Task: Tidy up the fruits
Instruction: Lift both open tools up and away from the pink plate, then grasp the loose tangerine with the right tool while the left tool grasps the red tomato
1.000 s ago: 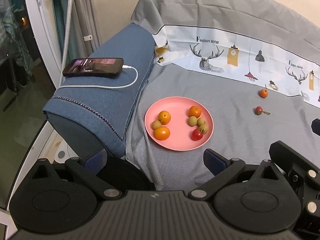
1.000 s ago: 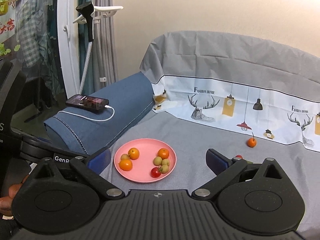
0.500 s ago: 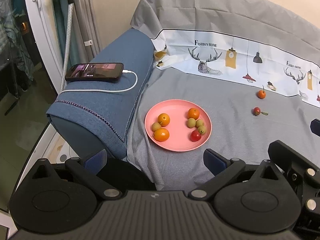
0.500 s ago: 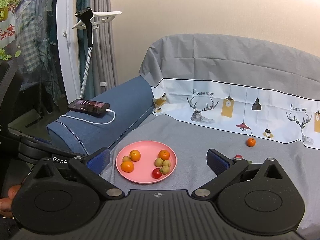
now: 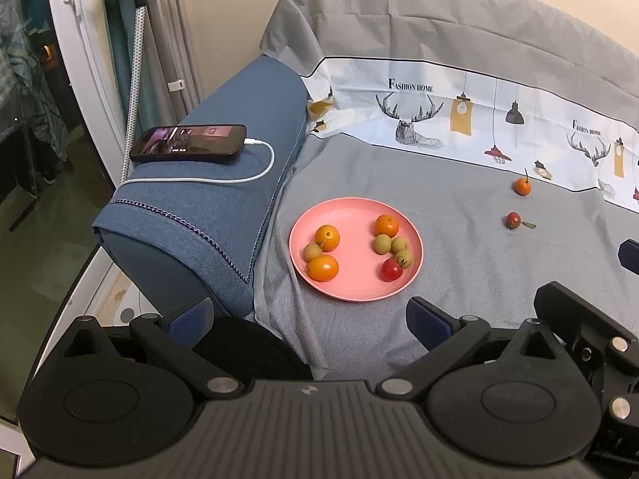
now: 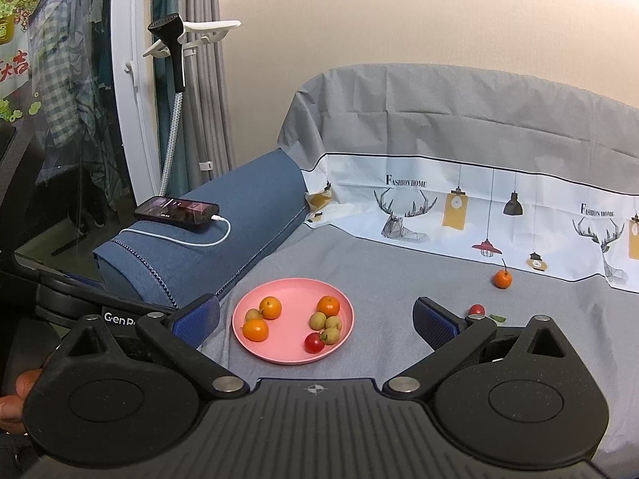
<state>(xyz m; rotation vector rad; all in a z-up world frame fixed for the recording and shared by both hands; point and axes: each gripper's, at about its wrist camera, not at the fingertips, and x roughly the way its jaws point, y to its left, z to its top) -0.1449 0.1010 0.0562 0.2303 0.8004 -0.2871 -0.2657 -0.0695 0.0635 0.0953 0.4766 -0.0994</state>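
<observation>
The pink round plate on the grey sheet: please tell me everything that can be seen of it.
The pink round plate is shallow with a low raised rim, matte, and looks like plastic. It lies flat on the grey sheet, close to the blue armrest but apart from it. It holds three orange fruits, four small yellow-green fruits and one red fruit, in two groups with a bare strip between. Neither gripper touches it.
</observation>
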